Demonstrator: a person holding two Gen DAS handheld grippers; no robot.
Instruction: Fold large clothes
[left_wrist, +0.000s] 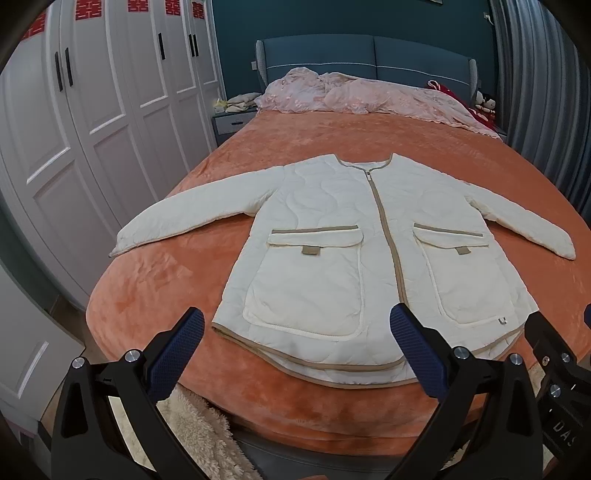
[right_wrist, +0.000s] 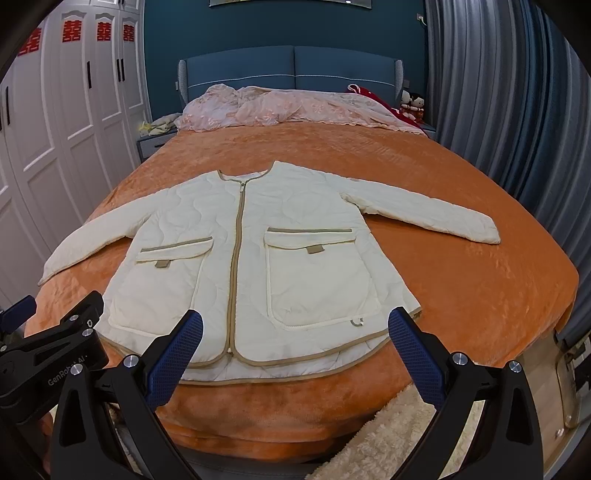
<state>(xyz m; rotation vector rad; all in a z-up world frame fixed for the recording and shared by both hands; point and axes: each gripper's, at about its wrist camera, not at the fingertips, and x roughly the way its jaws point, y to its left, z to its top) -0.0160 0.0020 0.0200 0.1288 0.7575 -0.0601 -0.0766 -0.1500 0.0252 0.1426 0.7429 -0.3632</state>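
Observation:
A cream quilted jacket (left_wrist: 332, 236) with tan trim, a closed zip and two flap pockets lies flat, front up, on the orange bedspread (left_wrist: 177, 273), both sleeves spread out sideways. It also shows in the right wrist view (right_wrist: 258, 251). My left gripper (left_wrist: 297, 326) is open and empty, hovering just above the jacket's left hem near the bed's foot. My right gripper (right_wrist: 295, 326) is open and empty above the right hem. The right gripper's body shows at the left wrist view's right edge (left_wrist: 550, 347); the left gripper's body shows in the right wrist view (right_wrist: 55, 343).
A crumpled pink quilt (left_wrist: 369, 96) lies by the blue headboard (left_wrist: 369, 55). White wardrobes (left_wrist: 92, 122) stand close on the left, grey curtains (right_wrist: 517, 110) on the right. A fluffy cream rug (right_wrist: 388, 435) lies on the floor at the bed's foot. Soft toys (right_wrist: 412, 105) sit at the far right.

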